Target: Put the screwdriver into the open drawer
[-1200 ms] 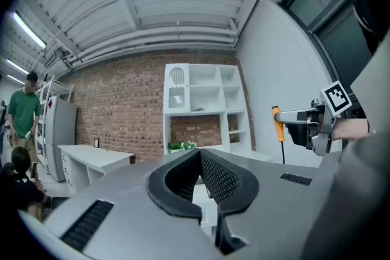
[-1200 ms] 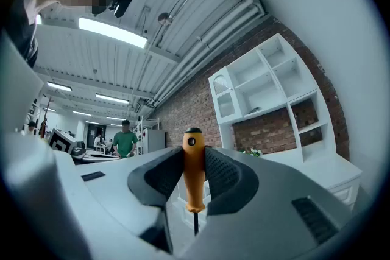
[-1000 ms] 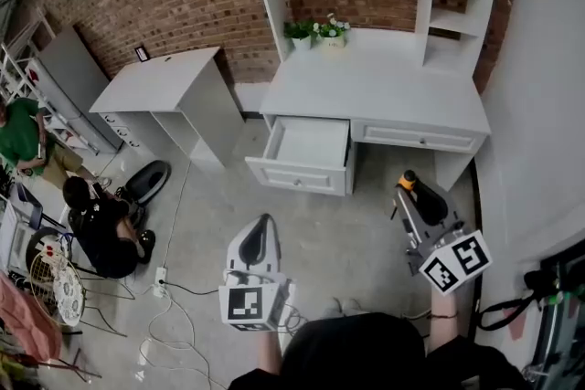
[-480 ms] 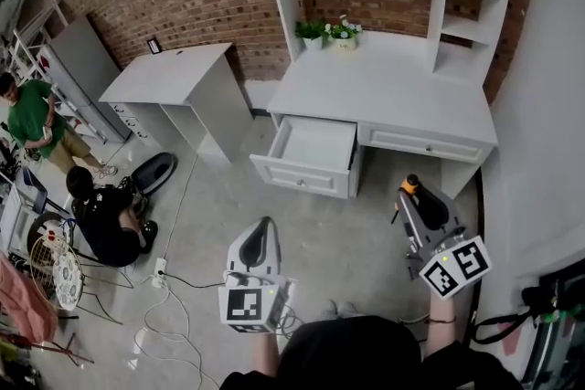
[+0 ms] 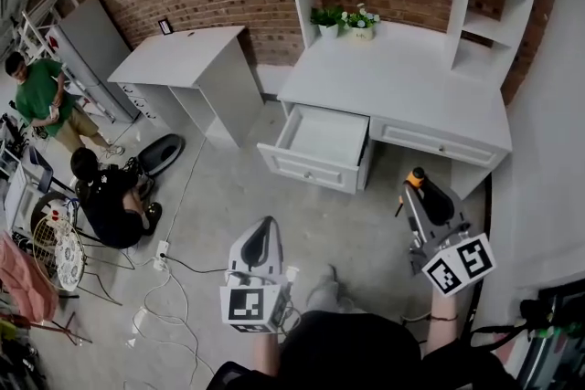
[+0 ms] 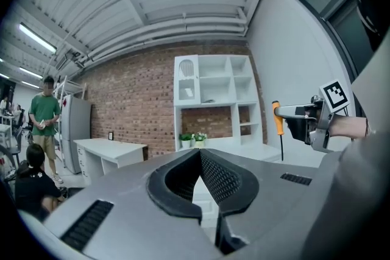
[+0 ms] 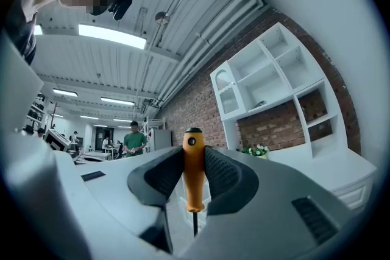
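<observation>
The right gripper (image 5: 419,195) is clamping the screwdriver (image 7: 193,168) by its orange handle. Both ribbed black pads (image 7: 223,176) are pressing on the handle's sides, and the thin dark shaft is pointing toward 6 o'clock in the right gripper view. The tool is hanging in the air over the grey floor (image 5: 302,215), well apart from the furniture.

The left gripper (image 5: 263,231) is hovering at about 8 o'clock from the right one, its jaws meeting at the tips with nothing between them. Each gripper is carrying a marker cube (image 5: 249,306) printed with black-and-white squares — patterns only, not letters.

The drawer (image 5: 309,167) is standing pulled out of the white desk (image 5: 402,87), at about 10 o'clock from the screwdriver in the head view, and its plain white inside is showing.

Toward 12 o'clock from the drawer, two small pots are sitting side by side at the back of the desk. One pot (image 5: 326,16) is holding green leaves and the other (image 5: 362,21) white flowers.
</observation>
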